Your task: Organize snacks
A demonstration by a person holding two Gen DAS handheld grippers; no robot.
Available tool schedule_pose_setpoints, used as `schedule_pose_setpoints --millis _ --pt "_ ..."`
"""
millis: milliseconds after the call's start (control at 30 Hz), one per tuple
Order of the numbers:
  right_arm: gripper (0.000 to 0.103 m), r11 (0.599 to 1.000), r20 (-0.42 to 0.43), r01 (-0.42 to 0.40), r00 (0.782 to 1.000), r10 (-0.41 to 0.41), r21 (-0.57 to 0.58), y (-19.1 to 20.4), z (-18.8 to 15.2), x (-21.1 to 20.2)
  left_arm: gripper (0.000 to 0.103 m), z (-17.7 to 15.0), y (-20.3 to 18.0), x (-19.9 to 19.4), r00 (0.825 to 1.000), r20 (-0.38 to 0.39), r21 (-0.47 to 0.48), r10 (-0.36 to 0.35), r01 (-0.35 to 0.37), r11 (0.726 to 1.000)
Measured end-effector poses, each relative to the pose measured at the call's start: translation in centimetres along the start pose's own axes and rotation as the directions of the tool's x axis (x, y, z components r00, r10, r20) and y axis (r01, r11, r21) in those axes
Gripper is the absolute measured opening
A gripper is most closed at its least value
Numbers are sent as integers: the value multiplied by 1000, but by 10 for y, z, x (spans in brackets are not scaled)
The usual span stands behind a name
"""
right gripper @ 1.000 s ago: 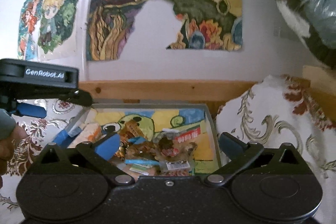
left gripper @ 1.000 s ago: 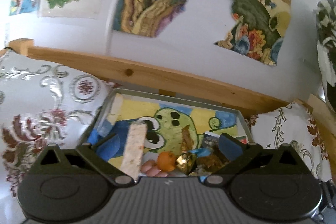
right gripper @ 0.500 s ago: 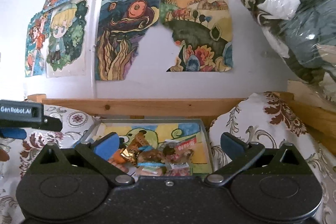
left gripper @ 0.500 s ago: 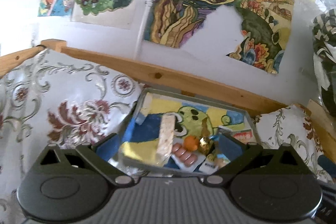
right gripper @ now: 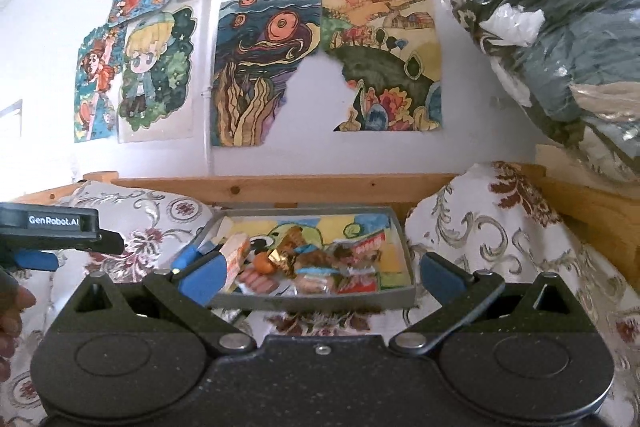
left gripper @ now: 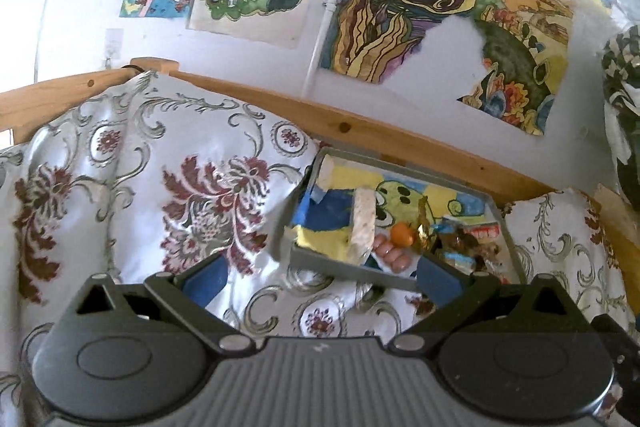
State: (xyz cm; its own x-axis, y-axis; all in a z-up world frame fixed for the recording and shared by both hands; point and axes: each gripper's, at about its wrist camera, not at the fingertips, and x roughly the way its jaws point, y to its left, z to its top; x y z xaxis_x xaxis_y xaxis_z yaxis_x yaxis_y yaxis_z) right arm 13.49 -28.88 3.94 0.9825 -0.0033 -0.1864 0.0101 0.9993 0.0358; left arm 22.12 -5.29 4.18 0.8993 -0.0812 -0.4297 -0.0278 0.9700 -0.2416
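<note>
Both the left gripper (left gripper: 318,277) and the right gripper (right gripper: 318,275) hang with jaws spread wide and empty before a grey snack tray (right gripper: 320,301) at centre frame.

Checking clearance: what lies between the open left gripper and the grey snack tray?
Only floral tablecloth separates the left gripper from the grey snack tray, seen in the left wrist view.

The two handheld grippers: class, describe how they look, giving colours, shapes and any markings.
Each gripper, left and right, has a black body with two round discs, silver pivot bolts and angled black arms ending in blue-padded jaws. The left's body is ribbed grey; the right's is speckled black. In the right wrist view, the left gripper's side reads "GenRobot.AI" in white.
</note>
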Motion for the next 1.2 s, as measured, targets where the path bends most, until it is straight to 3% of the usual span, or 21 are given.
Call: schedule_pose_setpoints --millis 500,1200 --pt "102 998 -68 -7 998 11 57 13 -20 -50 103 -44 20 -41 1000 -3 87 0 0 996" --pt "102 997 -164 -6 986 18 73 36 -43 -84 103 -73 52 -84 1000 8 130 9 -10 991"
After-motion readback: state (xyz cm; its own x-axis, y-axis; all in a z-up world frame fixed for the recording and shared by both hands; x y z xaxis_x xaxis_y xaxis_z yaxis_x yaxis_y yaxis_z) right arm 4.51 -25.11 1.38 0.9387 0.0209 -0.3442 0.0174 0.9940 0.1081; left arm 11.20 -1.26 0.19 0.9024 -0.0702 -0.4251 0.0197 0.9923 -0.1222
